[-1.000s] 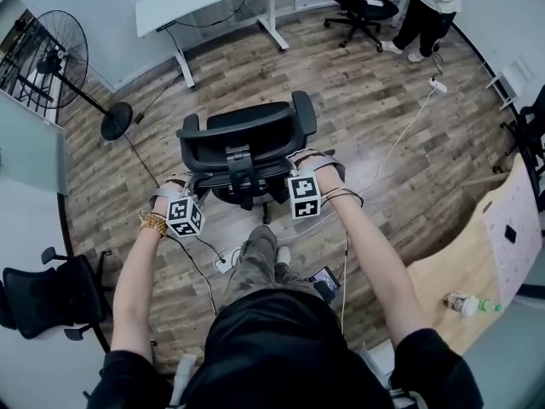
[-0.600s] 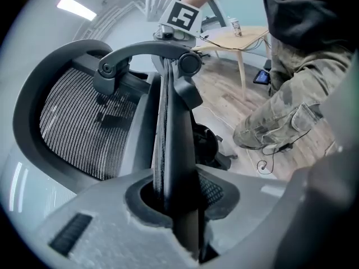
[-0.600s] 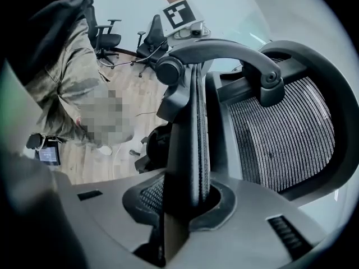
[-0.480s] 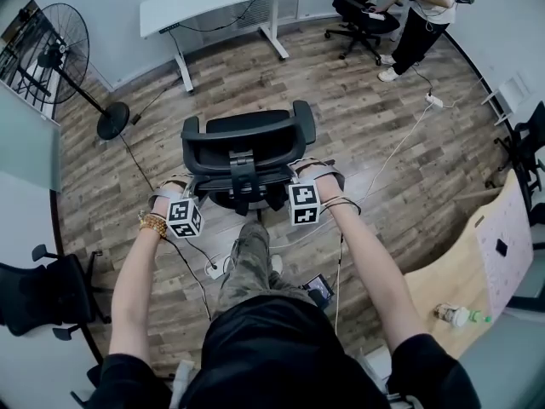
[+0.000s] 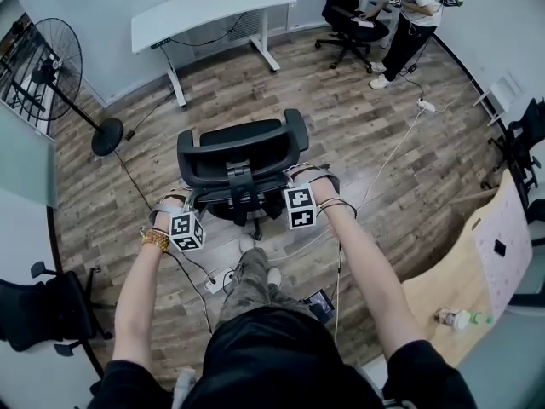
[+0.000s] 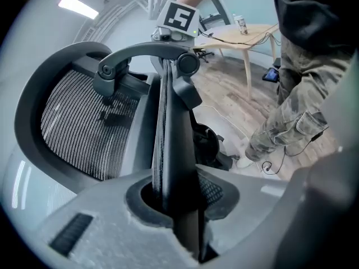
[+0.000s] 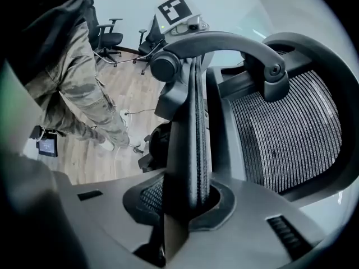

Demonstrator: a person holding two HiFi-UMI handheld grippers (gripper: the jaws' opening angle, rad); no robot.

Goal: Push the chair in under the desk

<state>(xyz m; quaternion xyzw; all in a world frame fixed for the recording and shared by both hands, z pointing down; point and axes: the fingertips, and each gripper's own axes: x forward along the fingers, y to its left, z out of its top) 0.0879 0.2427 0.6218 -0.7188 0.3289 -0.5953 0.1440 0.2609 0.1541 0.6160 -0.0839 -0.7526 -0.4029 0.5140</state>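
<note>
The left gripper point(image 5: 179, 201) and right gripper point(image 5: 300, 177) are clamping the stiff backrest edges of the chair point(image 5: 243, 147). It is standing on the floor point(image 5: 375, 143), well apart from the surface point(image 5: 213, 5), and is probably rolling easily.

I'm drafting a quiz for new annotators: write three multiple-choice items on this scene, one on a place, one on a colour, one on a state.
1. Where does the white desk stand? A) beyond the chair, apart from it B) touching the chair C) over its seat
2. What colour is the chair? A) white B) black C) red
3. How is the left gripper? A) open, holding nothing B) shut on the chair's backrest edge C) shut on nothing
Key: 1 A, bare floor lies between them; 2 B, frame and mesh are black; 3 B, its jaws clamp the backrest edge.
</note>
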